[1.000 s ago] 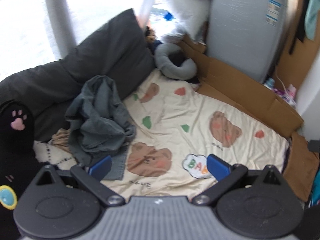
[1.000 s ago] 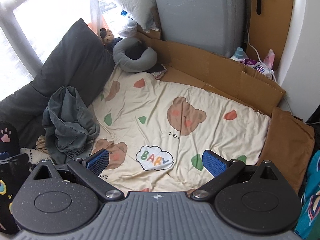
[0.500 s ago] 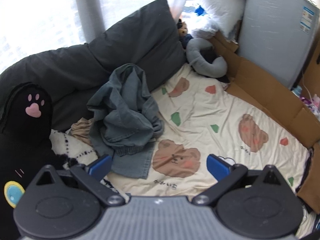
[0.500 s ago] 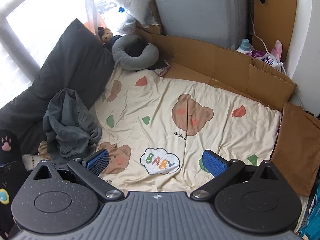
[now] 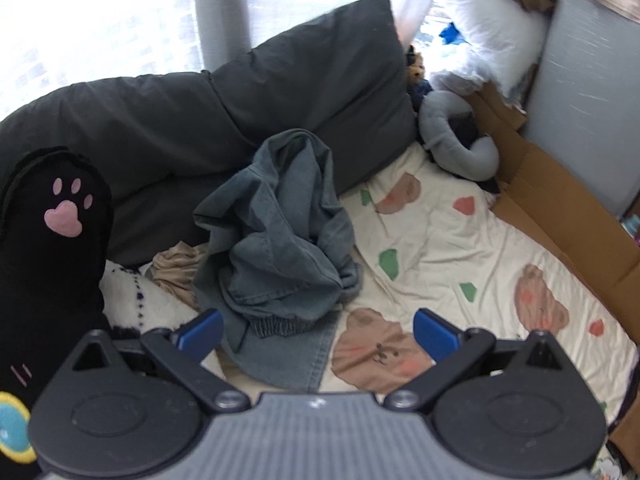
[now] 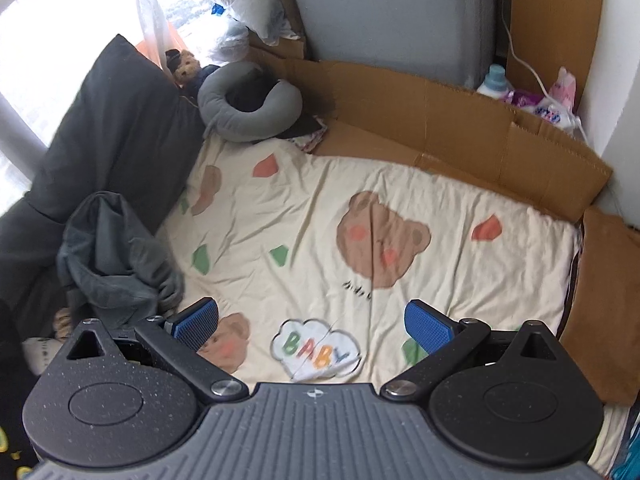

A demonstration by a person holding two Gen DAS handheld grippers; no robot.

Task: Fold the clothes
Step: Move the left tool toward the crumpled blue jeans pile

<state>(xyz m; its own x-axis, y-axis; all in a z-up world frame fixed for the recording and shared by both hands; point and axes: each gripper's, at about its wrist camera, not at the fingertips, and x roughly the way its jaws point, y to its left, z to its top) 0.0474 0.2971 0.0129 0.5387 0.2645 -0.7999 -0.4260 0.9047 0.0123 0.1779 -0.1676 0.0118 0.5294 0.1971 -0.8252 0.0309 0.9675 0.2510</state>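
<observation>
Crumpled grey-blue garment [image 5: 280, 248] heaped on bear-print blanket [image 6: 320, 216], both jaws spread.

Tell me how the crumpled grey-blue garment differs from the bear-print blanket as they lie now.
The grey-blue garment is heaped and bunched; the bear-print blanket lies spread nearly flat. The garment is plain and dark; the blanket is cream with bears and a BABY cloud. The garment leans against the dark cushion and overlaps the blanket's edge.

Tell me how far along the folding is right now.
Nothing looks folded yet. The grey-green garment lies crumpled against the dark cushion at the edge of the bear-print blanket. Left gripper hangs open near its hem, holding nothing; right gripper is open over the blanket. Left to do: grab, spread, fold.
</observation>
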